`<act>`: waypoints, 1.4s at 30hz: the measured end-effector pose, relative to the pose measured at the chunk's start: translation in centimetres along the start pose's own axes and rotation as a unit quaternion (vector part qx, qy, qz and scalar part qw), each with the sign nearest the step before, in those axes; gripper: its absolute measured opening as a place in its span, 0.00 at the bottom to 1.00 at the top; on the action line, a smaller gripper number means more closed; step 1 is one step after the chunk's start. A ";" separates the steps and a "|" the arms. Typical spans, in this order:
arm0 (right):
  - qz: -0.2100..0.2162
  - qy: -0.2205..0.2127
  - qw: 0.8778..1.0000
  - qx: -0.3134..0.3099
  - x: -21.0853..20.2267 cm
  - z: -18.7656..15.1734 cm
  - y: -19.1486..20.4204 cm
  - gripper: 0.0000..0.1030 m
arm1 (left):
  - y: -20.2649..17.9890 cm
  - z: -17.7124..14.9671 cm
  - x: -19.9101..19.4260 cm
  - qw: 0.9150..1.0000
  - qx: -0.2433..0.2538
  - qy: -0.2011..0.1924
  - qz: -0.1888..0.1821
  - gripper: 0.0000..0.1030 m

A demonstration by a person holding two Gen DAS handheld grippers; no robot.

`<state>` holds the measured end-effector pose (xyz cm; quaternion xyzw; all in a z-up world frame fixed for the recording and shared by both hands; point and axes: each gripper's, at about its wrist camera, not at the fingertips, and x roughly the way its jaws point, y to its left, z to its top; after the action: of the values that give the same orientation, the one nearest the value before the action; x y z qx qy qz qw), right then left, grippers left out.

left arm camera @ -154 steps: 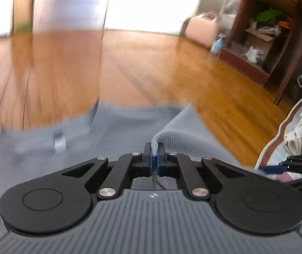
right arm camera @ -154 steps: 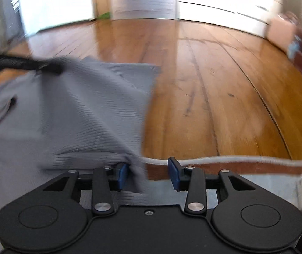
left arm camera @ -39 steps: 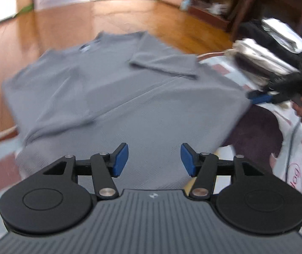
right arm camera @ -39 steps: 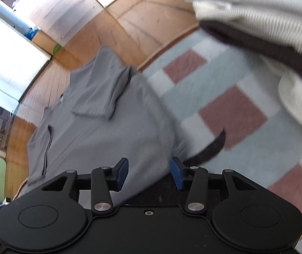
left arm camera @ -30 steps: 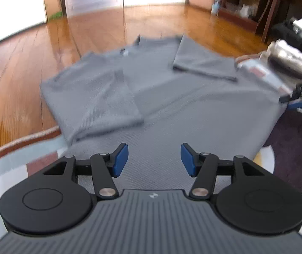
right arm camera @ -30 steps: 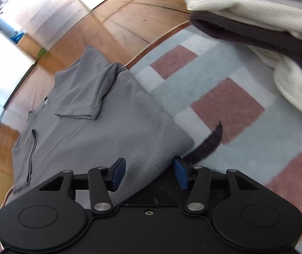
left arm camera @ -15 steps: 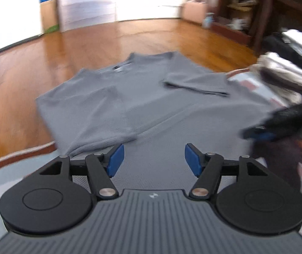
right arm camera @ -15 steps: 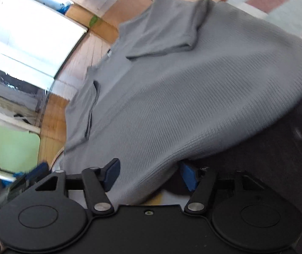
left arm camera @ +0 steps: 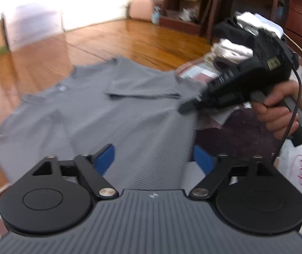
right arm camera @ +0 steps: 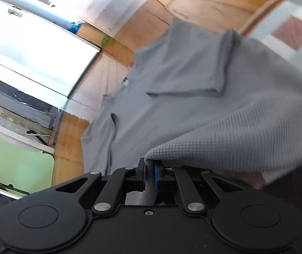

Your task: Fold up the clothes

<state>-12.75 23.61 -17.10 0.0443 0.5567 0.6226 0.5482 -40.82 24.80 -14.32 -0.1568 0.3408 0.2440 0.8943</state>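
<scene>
A grey knit T-shirt [left arm camera: 117,110] lies on the floor with both sleeves folded in; it also shows in the right wrist view [right arm camera: 193,97]. My left gripper [left arm camera: 154,158] is open, its blue pads on either side of the shirt's bottom hem. My right gripper [right arm camera: 149,174] is shut on the shirt's lower right edge and lifts it; in the left wrist view it [left arm camera: 188,106] is at the shirt's right side, held in a hand.
A checked rug [right arm camera: 292,31] lies under the shirt's lower part, on a wooden floor [left arm camera: 129,40]. A stack of folded clothes [left arm camera: 233,48] sits at the right. Dark wooden shelves [left arm camera: 193,2] stand behind.
My right gripper has closed on the shirt's right edge and raised it. My left gripper has moved in over the bottom hem, still open.
</scene>
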 end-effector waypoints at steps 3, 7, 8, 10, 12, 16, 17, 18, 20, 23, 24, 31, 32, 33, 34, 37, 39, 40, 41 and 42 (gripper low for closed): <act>0.007 -0.011 1.000 -0.010 -0.2 0.9 0.7 0.10 | -0.8 -0.4 2.4 0.999 0.012 0.039 0.007 0.87; 0.019 -0.017 1.000 -0.016 -0.7 1.6 1.1 0.10 | -0.6 -1.1 4.1 0.996 0.020 0.070 0.052 0.74; 0.023 -0.017 0.999 -0.026 -0.9 1.7 1.3 0.10 | -0.1 -1.0 3.9 0.996 0.013 0.066 0.062 0.45; 0.026 -0.015 0.998 -0.049 -1.0 1.8 1.7 0.09 | 1.0 -1.0 3.4 0.995 -0.002 0.060 0.082 0.09; 0.012 -0.010 0.997 -0.078 -1.0 1.6 2.3 0.10 | 2.1 -1.0 3.0 0.993 -0.016 0.053 0.102 0.08; -0.014 -0.005 0.994 -0.113 -1.2 1.3 2.8 0.18 | 4.2 -0.3 2.3 0.990 -0.038 0.025 0.137 0.08; -0.024 -0.009 0.992 -0.121 -1.8 1.1 2.6 0.24 | 4.7 -0.1 2.2 0.988 -0.042 0.016 0.146 0.08; -0.036 -0.015 0.991 -0.131 -2.5 0.9 2.4 0.30 | 5.2 -0.1 2.3 0.987 -0.046 0.010 0.151 0.08; -0.068 -0.028 0.985 -0.155 -4.1 0.3 1.8 0.43 | 6.0 -0.5 2.7 0.986 -0.053 0.008 0.157 0.08; -0.140 -0.052 0.969 -0.196 -6.8 -0.6 0.6 0.45 | 6.8 -1.2 3.3 0.986 -0.058 0.016 0.156 0.08; -0.163 -0.057 0.964 -0.204 -7.7 -1.0 0.1 0.45 | 6.9 -1.4 3.2 0.986 -0.057 0.016 0.154 0.10; -0.190 -0.052 0.969 -0.149 -10.2 -1.9 -2.9 0.50 | 9.1 -1.5 3.5 0.982 -0.098 0.007 0.162 0.48; -0.174 -0.055 0.975 -0.126 -10.2 -1.7 -3.4 0.54 | 9.3 -1.6 3.3 0.981 -0.102 0.007 0.163 0.52; -0.162 -0.058 0.980 -0.099 -9.9 -1.6 -4.0 0.54 | 9.4 -1.6 3.0 0.981 -0.105 0.008 0.164 0.54; -0.153 -0.057 0.984 -0.075 -9.6 -1.6 -4.5 0.54 | 9.5 -1.6 2.8 0.980 -0.108 0.008 0.165 0.55; -0.176 -0.066 0.981 -0.044 -8.2 -1.6 -5.4 0.56 | 9.3 -1.7 2.0 0.980 -0.110 0.003 0.166 0.58; -0.183 -0.087 0.978 -0.056 -7.8 -1.9 -5.4 0.57 | 9.1 -1.8 1.7 0.979 -0.107 0.003 0.171 0.60; -0.183 -0.093 0.977 -0.064 -7.5 -2.1 -5.3 0.57 | 9.0 -1.9 1.6 0.979 -0.105 0.006 0.177 0.62; -0.186 -0.093 0.974 -0.086 -7.1 -2.4 -5.0 0.59 | 8.9 -1.9 1.7 0.977 -0.105 0.009 0.184 0.68; -0.189 -0.091 0.971 -0.113 -6.7 -2.6 -4.5 0.54 | 9.0 -1.9 1.7 0.976 -0.107 0.010 0.188 0.69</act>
<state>-8.98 15.98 -17.71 -0.0680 0.4286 0.5601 0.7057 -45.60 31.99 -17.86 -0.1870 0.3454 0.4412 0.8069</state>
